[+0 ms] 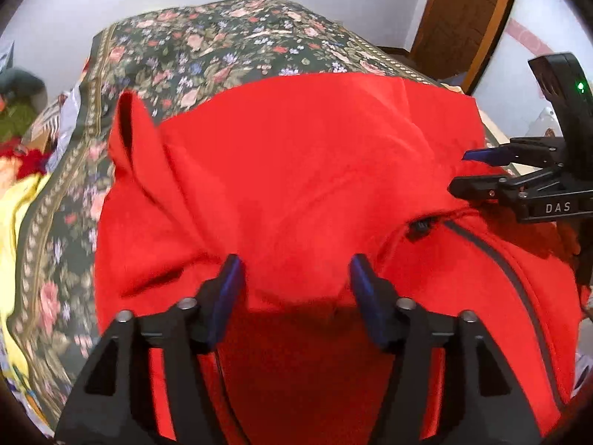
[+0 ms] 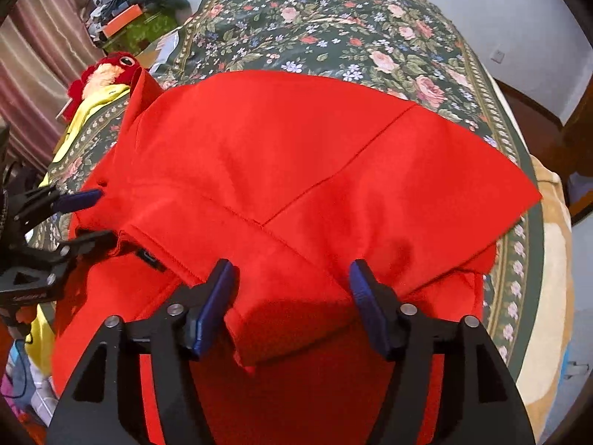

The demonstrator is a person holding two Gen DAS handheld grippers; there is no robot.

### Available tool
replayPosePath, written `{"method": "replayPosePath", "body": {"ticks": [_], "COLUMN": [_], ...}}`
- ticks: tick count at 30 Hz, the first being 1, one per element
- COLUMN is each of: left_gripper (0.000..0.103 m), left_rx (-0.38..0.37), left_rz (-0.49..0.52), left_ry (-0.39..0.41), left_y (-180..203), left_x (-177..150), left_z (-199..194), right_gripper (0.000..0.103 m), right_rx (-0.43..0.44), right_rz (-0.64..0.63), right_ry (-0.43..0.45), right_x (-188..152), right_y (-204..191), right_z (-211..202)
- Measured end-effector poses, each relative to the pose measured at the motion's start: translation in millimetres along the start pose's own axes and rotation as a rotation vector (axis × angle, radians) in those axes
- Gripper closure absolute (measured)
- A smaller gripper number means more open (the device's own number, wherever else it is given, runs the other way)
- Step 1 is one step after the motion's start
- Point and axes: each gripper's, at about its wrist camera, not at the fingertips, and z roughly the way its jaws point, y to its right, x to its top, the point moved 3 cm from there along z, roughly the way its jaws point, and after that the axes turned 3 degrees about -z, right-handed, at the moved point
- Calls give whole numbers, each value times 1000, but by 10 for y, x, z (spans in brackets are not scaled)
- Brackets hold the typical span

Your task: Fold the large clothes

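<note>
A red garment (image 1: 296, 170) lies folded on a bed covered by a floral spread (image 1: 207, 48), filling the near half of both views. In the left wrist view the left gripper (image 1: 296, 278) points steeply down at the cloth with its blue fingers (image 1: 231, 278) well apart; red fabric bulges up between them, but the pads do not press on it. This view alone shows a dark zipper (image 1: 519, 278) running down the garment's near right part, a raised flap of cloth (image 1: 129, 129) at its left edge, a wooden door (image 1: 463, 18) at the back wall, and the right gripper (image 1: 467, 170) coming in from the right, its two fingers apart at the garment's edge. In the right wrist view the right gripper (image 2: 292, 282) also stands open over the cloth, with a folded edge (image 2: 259, 333) lying between the fingers (image 2: 361, 285), apart from them. Only this view shows a stitched seam (image 2: 333, 181) crossing the top layer, the layer's pointed corner (image 2: 519, 189) reaching toward the bed's right side, a red plush toy (image 2: 107, 70) beside yellow cloth (image 2: 89, 111) at the left, a striped curtain (image 2: 33, 55), and the left gripper (image 2: 89, 218) at the garment's left edge with its fingers spread.
</note>
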Motion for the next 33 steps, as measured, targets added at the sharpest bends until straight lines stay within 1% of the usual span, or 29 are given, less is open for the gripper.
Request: {"method": "replayPosePath", "body": {"ticks": [4,6,8,10,11,12,15,18,20,22,23,24,25,26,27,28,29,30,31,32,33], "left_gripper": [38,38,37,31,26,24,24,24,24,24,24,24,24,24,31,38,56,72,78,87,89], "left_rx": [-41,-34,-20,-12,5,8,-23,-56,-37,7,46,69,79,68,57,64,84,79,62,49,32], "left_rz": [-72,-94,-103,-119,-129,-138,-174,-232,-281,-307,-325,-342,-366,-388,-405,-423,-451,-469,-502,-525,-543], "left_ry": [-29,-40,-21,11,23,31,58,80,87,79,64,51,26,-3,-20,-33,-49,-52,-40,-25,-5], "left_y": [-176,-274,-366,-474,-527,-565,-686,-838,-931,-1045,-1121,-1176,-1239,-1289,-1328,-1380,-1446,-1483,-1533,-1561,-1602], "left_x": [-79,-58,12,141,227,297,540,803,938,1049,1107,1126,1147,1159,1156,1152,1136,1119,1093,1067,1037], "left_z": [-65,-133,-215,-290,-300,-301,-290,-243,-179,-45,69,153,273,391,474,550,632,656,659,638,592], "right_gripper": [36,33,32,31,30,29,29,29,27,26,26,25,25,25,25,25,24,24,24,24,24], "right_rx": [-5,-3,8,20,24,28,29,29,33,40,43,46,49,50,52,53,54,55,56,57,57], "right_rz": [19,31,41,54,58,62,64,65,68,74,77,79,82,83,84,86,88,89,89,89,89], "right_ry": [12,11,14,18,19,20,24,24,25,26,26,25,26,27,27,28,29,29,29,29,28], "right_x": [-48,-66,-78,-83,-88,-95,-103,-106,-109,-120,-122,-123,-126,-128,-129,-129,-130,-129,-130,-131,-131], "right_y": [23,37,48,68,72,75,77,69,69,83,88,92,97,98,106,108,110,115,121,121,121], "right_z": [-30,-30,-24,-10,-2,3,0,0,0,5,7,10,10,10,12,12,12,13,14,15,15]}}
